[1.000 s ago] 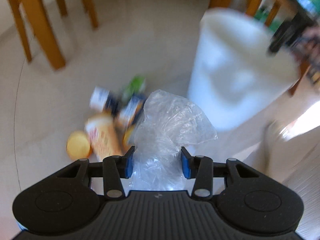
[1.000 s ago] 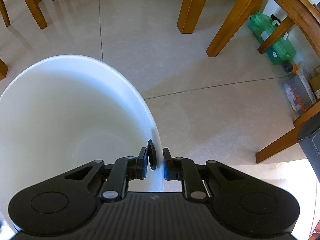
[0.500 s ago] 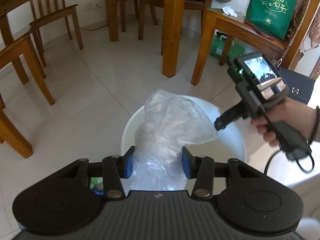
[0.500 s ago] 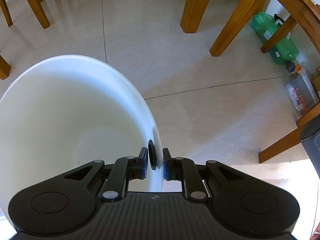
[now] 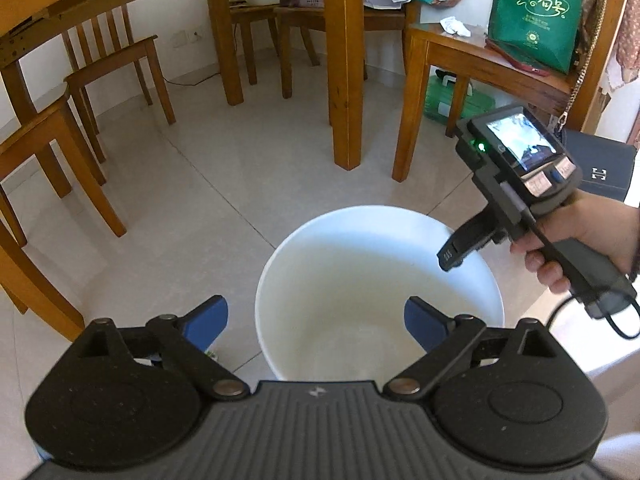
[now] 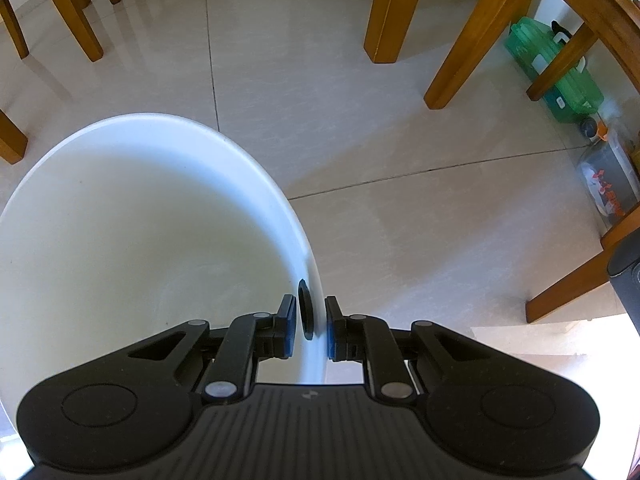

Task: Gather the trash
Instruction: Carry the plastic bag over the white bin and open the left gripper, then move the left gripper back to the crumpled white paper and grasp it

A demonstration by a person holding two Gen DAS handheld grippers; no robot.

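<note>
The white bin (image 5: pixel 380 264) stands on the tiled floor (image 5: pixel 192 216), mouth up, between wooden table legs and chairs. Seen from the left wrist view, its inside shows pale wall and bottom, and no trash can be made out in it from here.

The left gripper (image 5: pixel 316 318) hangs above the near rim of the bin, tilted down toward its opening. Its jaws are opening and already stand wide apart, with nothing between the 2 blue pads (image 5: pixel 206 320); only the bin's mouth shows in the gap.

The right gripper (image 6: pixel 311 326) points steeply down at the bin's right rim. Its jaws are closed tight on the thin white wall (image 6: pixel 316 280) of the bin, 1 finger inside and 1 outside, next to a small black round fitting (image 6: pixel 306 314) on the inner side of the wall. In the left wrist view a hand (image 5: pixel 580 240) grips this tool's handle at the far right rim of the bin.

A green plastic container (image 6: pixel 554 72) lies on the floor under a wooden bench, well apart from the bin.
</note>
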